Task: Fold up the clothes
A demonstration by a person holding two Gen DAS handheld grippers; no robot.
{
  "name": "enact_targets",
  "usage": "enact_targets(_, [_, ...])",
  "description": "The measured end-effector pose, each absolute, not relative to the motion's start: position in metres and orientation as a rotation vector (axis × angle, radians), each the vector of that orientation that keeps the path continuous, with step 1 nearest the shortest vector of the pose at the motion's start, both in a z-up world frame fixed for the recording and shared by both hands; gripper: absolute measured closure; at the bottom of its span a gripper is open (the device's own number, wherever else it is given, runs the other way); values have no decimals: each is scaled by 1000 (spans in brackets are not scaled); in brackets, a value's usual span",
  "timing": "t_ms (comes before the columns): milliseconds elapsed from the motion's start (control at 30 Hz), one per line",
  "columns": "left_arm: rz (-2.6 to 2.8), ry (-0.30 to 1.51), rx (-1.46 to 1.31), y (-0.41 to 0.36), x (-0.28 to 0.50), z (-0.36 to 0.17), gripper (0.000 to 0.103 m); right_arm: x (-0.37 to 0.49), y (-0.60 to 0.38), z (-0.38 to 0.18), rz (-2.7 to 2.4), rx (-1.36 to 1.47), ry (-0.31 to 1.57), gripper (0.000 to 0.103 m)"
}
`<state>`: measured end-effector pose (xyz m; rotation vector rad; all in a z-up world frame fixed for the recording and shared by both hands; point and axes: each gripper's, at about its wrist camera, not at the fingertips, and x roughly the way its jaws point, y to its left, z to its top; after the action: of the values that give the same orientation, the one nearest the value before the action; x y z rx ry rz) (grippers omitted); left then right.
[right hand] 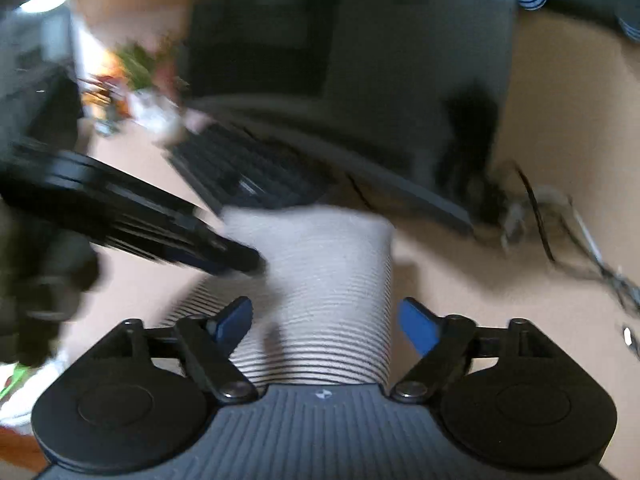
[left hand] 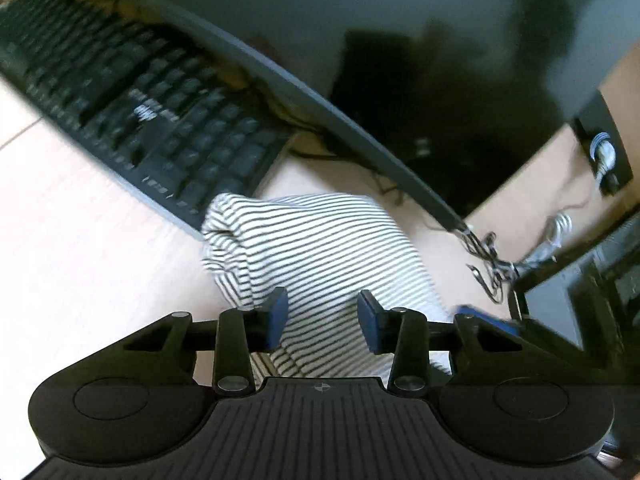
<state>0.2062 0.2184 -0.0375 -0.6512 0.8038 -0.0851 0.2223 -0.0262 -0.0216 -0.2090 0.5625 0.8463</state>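
Observation:
A white garment with thin dark stripes [left hand: 316,248] lies folded on the light wooden desk [left hand: 80,248], just in front of the keyboard. My left gripper [left hand: 323,318] is open, its blue pads on either side of the cloth's near part, holding nothing. In the right wrist view the same garment [right hand: 328,280] lies straight ahead. My right gripper [right hand: 326,326] is open wide above its near end. The left gripper [right hand: 224,254] reaches in from the left and touches the cloth's left side. That view is blurred.
A black keyboard [left hand: 132,108] lies behind the garment, with a dark monitor [left hand: 400,40] above it. Loose cables [left hand: 492,256] lie to the right, beside dark equipment [left hand: 592,280]. The keyboard [right hand: 248,176] and cables [right hand: 560,232] also show in the right wrist view.

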Motion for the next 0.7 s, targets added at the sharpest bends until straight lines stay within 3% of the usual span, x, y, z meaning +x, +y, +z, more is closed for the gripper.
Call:
enact_targets(67, [-84, 804, -666, 222, 205, -39, 62, 215, -19, -26, 941, -212, 589, 47])
enact_targets(133, [-82, 802, -659, 222, 204, -41, 62, 209, -8, -36, 1001, -241, 623, 52])
enact_targets(233, [-65, 809, -629, 216, 206, -40, 61, 198, 11, -59, 977, -352, 619, 49])
enact_targets(333, [-69, 807, -628, 220, 207, -45, 61, 198, 10, -48, 1001, -365, 633, 49])
enact_targets(400, [-75, 805, -629, 220, 207, -45, 61, 208, -6, -30, 1018, -281, 654, 41])
enact_targets(467, [-83, 799, -619, 220, 205, -45, 61, 222, -22, -18, 970, -207, 658, 27])
enact_targets(567, [-97, 792, -634, 223, 205, -49, 61, 248, -40, -17, 860, -103, 700, 20])
enact_targets(700, [-111, 796, -635, 224, 207, -49, 61, 276, -51, -62, 775, 64, 887, 15])
